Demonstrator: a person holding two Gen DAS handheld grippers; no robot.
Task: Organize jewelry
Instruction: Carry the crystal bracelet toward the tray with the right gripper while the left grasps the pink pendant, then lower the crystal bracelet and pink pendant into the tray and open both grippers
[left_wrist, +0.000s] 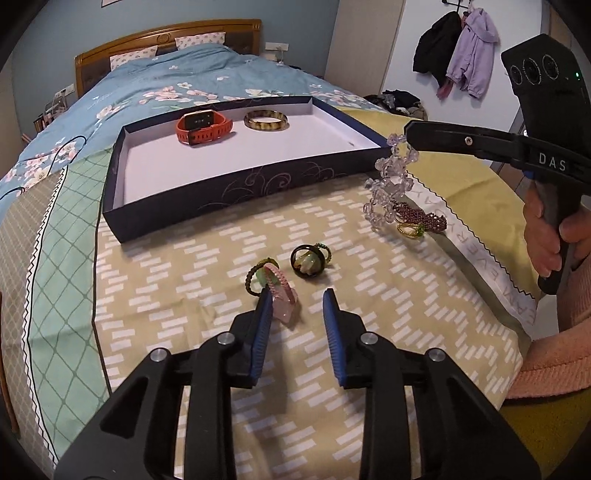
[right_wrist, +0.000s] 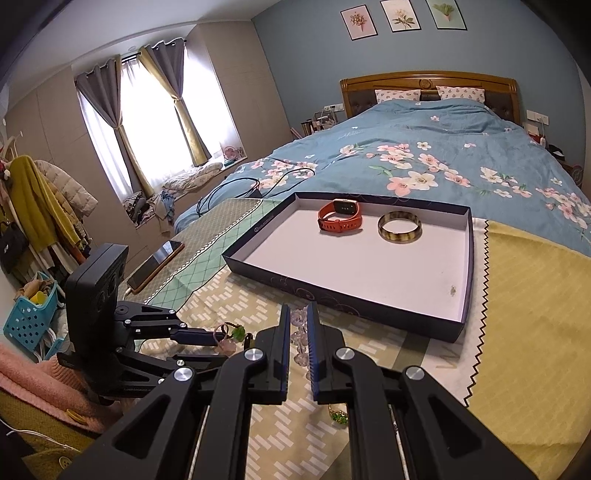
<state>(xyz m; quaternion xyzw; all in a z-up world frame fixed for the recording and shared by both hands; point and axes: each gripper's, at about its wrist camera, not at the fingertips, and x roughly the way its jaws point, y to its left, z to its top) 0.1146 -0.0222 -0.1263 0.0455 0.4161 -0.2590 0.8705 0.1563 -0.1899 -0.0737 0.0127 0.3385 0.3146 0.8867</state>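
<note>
Right gripper (right_wrist: 298, 325): jaws clamped on a clear crystal bead bracelet (left_wrist: 388, 184), which hangs from the tips just beside the tray's near corner.
Left gripper (left_wrist: 297, 306): jaws partly apart; left pad (left_wrist: 263, 325) touching a pink ring (left_wrist: 282, 295) on the patterned bedspread (left_wrist: 221, 258), nothing gripped.
Dark tray (left_wrist: 207, 199): holds a red watch (left_wrist: 203, 125) and a tortoiseshell bangle (left_wrist: 266, 120), side by side.

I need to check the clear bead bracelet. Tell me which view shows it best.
The left wrist view: the clear bead bracelet hangs in full from the right tongs. The right wrist view shows only a few beads between its own shut tongs.
</note>
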